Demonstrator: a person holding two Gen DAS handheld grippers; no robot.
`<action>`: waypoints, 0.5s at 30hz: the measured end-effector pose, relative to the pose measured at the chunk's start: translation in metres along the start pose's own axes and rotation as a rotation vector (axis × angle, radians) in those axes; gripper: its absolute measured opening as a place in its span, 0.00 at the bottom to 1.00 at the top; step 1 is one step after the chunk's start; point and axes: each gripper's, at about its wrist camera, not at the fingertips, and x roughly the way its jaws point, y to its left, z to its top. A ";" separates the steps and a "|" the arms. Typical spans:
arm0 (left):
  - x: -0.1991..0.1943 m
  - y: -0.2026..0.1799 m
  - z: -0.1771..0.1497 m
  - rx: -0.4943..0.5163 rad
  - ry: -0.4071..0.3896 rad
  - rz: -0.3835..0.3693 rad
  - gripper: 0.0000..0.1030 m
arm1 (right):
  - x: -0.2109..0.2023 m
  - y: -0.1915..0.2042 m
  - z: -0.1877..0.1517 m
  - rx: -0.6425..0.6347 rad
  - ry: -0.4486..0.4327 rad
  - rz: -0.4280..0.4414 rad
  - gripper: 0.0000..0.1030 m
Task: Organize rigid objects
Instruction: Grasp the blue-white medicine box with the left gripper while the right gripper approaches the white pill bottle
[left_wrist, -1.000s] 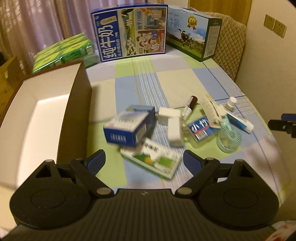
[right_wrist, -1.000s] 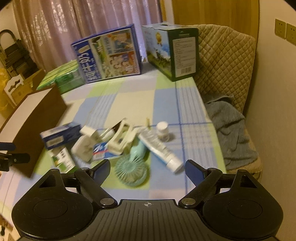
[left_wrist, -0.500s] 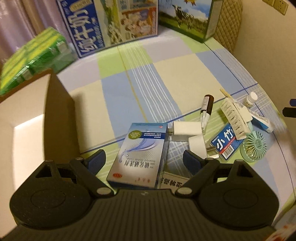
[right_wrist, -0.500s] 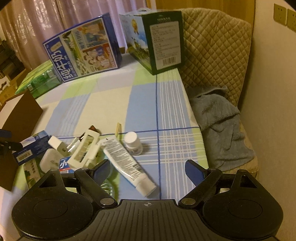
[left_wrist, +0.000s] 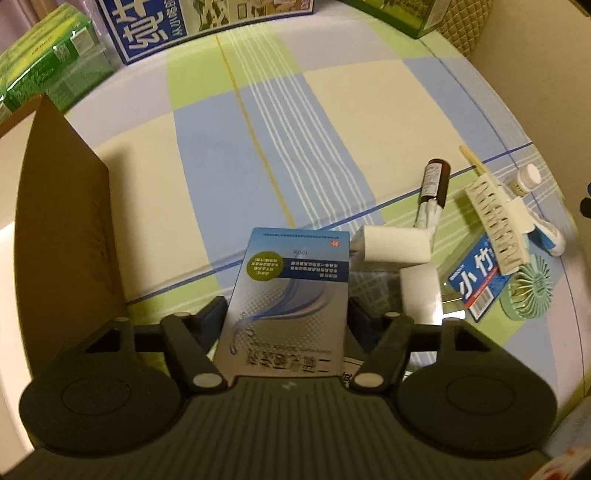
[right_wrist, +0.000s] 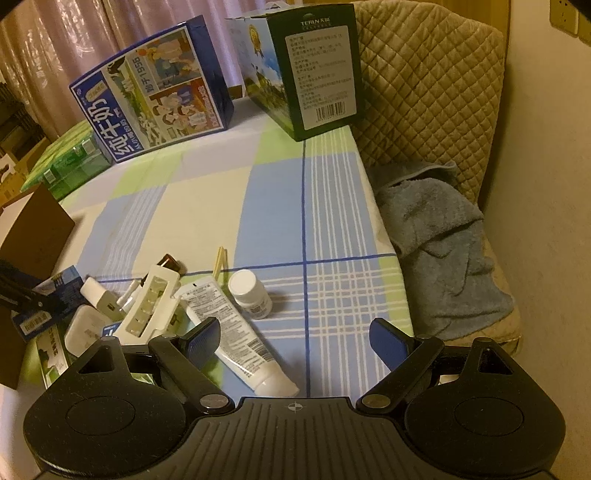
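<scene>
My left gripper is closed around a blue-and-silver medicine box, its fingers against the box's two long sides. The box also shows at the left edge of the right wrist view. A pile of small items lies on the checked tablecloth: white chargers, a brown spray bottle, a white comb-like holder, a teal mini fan, a white tube and a white pill bottle. My right gripper is open and empty, just above the tube.
An open cardboard box stands at the left. Milk cartons and a green carton stand at the table's far edge, green packs at far left. A quilted chair with a blue towel is at the right.
My left gripper has moved forward and down over the blue medicine box and closed on its sides. My right gripper has come lower and closer to the tube, still open.
</scene>
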 end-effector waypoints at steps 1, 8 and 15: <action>0.000 0.000 -0.001 -0.003 -0.004 -0.004 0.59 | 0.001 0.001 0.001 -0.004 -0.003 0.006 0.83; -0.012 -0.002 -0.008 -0.013 -0.074 0.036 0.58 | 0.008 0.011 0.008 -0.062 -0.044 0.074 0.66; -0.031 -0.003 -0.016 -0.071 -0.143 0.098 0.58 | 0.034 0.025 0.010 -0.166 -0.028 0.076 0.42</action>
